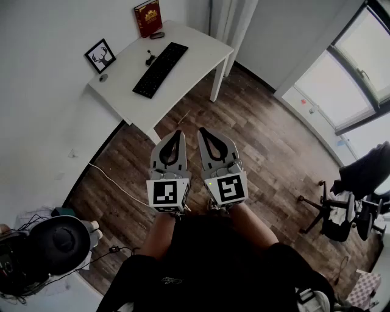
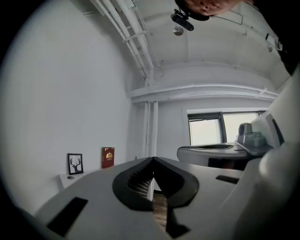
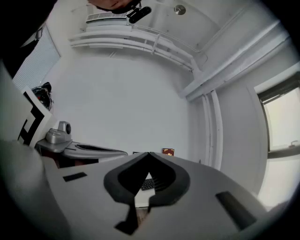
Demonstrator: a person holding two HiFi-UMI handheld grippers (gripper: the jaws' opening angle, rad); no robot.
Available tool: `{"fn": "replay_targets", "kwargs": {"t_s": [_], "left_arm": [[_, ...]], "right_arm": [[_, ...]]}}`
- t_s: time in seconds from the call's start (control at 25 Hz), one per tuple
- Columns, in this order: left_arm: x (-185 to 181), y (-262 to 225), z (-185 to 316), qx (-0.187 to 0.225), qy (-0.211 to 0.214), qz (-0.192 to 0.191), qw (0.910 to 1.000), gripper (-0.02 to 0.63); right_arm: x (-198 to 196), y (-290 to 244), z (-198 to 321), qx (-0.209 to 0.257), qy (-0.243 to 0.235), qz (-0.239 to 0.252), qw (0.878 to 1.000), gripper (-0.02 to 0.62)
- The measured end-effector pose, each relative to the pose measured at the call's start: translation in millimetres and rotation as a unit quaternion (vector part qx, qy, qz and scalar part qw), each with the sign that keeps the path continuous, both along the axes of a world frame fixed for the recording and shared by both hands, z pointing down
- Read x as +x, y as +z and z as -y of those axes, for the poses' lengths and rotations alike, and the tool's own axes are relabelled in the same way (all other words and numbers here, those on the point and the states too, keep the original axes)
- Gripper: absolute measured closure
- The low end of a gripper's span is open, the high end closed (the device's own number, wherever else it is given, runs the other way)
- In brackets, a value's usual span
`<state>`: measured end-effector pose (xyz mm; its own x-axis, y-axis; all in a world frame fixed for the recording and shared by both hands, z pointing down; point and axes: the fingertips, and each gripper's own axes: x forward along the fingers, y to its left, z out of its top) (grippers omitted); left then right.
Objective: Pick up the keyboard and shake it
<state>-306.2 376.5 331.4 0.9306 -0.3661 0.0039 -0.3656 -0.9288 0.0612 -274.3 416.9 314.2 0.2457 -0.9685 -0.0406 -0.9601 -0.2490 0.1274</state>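
Observation:
A black keyboard [image 1: 161,69] lies on a white desk [image 1: 195,46] far ahead, against the wall. Through the right gripper's jaws a small part of the keyboard [image 3: 148,184] shows. My left gripper [image 1: 178,133] and right gripper [image 1: 202,131] are held side by side over the wooden floor, well short of the desk. Both are shut with nothing between the jaws. In the left gripper view the left gripper [image 2: 153,160] points toward the wall and desk corner. The right gripper [image 3: 149,154] points the same way.
On the desk stand a red book [image 1: 148,17], a framed deer picture [image 1: 100,55], a mouse [image 1: 157,35] and a small round object [image 1: 103,77]. A white cable [image 1: 116,183] runs over the floor. A black hat [image 1: 58,244] lies at lower left, chairs [image 1: 341,213] at right.

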Motion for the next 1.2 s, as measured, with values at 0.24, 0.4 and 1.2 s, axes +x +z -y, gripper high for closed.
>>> {"fn": "replay_targets", "kwargs": {"t_s": [0.24,0.4,1.2], "left_arm": [[-14,13,9,-0.006,0.018,0.007,0.9998,0.603],[-16,35,19,-0.018,0.022,0.023,0.9993,0.603],[122,58,149,-0.003,-0.072,0.115,0.9908,0.603]], "right_arm": [[-9,11,8,0.005,0.025,0.019,0.999,0.574],[-14,22,13,0.004,0.027,0.02,0.999,0.574],[138,43,159,0.013,-0.095,0.08,0.992,0.574]]}}
